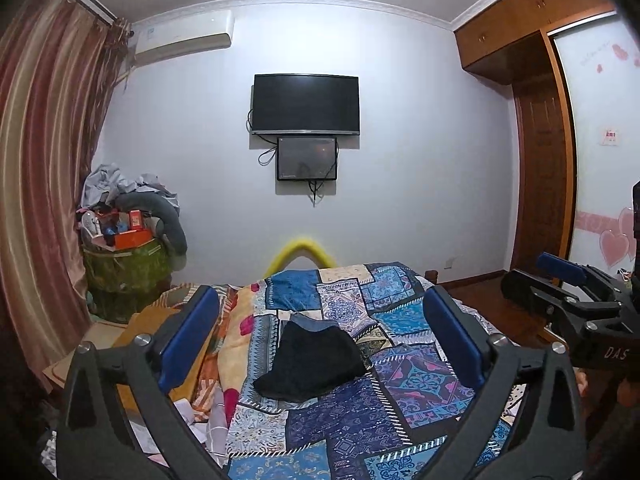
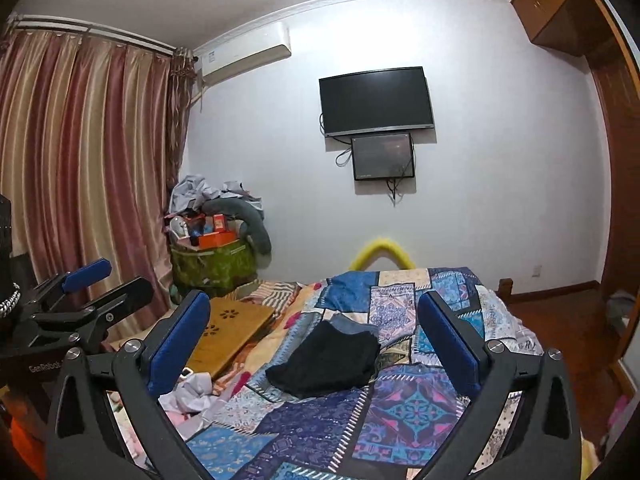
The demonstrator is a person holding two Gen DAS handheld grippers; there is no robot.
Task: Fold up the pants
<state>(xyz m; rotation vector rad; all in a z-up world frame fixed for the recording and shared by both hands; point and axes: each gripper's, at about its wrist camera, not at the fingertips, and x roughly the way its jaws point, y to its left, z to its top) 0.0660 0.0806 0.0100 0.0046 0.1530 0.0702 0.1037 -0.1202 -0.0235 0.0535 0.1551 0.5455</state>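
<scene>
Black pants (image 1: 310, 360) lie folded in a compact bundle on the patchwork bedspread (image 1: 360, 420), a bit of blue fabric showing at their far edge. They also show in the right wrist view (image 2: 328, 362). My left gripper (image 1: 320, 336) is open and empty, held above the bed short of the pants. My right gripper (image 2: 316, 340) is open and empty, held at a similar height beside it. The right gripper appears at the right edge of the left wrist view (image 1: 560, 280); the left gripper appears at the left edge of the right wrist view (image 2: 92, 288).
A wooden lap desk (image 2: 236, 332) lies on the bed's left side next to crumpled cloth (image 2: 192, 396). A green bin piled with clutter (image 2: 214, 248) stands by the curtain (image 2: 80, 184). A TV (image 2: 376, 100) hangs on the far wall. A wardrobe (image 1: 544, 176) stands right.
</scene>
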